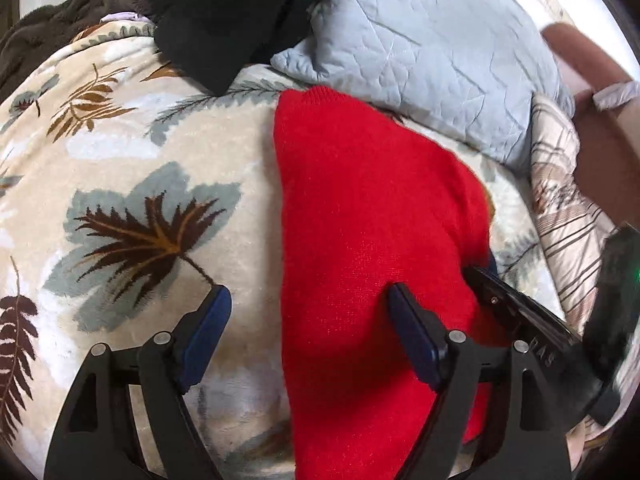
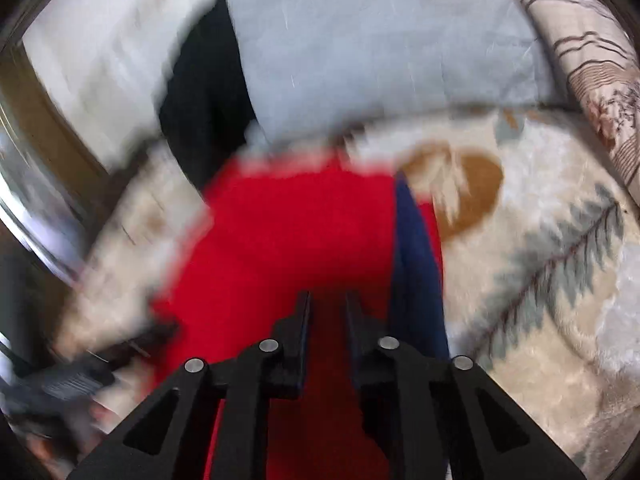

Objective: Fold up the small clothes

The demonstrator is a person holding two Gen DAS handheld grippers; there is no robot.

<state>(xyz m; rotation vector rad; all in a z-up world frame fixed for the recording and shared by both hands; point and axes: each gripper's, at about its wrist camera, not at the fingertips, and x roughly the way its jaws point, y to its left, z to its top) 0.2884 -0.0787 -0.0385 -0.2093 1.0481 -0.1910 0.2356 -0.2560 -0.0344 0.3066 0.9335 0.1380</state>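
the red garment (image 1: 372, 248) lies flat on the leaf-patterned blanket (image 1: 132, 152); left tongs (image 1: 310, 298) spread wide, straddling its edge; right tongs (image 2: 327, 300) nearly clenched, over the garment; grip unclear.

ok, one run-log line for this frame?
stage: folding red garment on leaf-print blanket | left gripper: jaws open, straddling garment's left edge | right gripper: jaws nearly shut over garment, grip unclear | right view blurred

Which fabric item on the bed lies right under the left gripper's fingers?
The red knit garment, flat on the leaf-patterned blanket; the black garment and pale blue pillow lie farther off.
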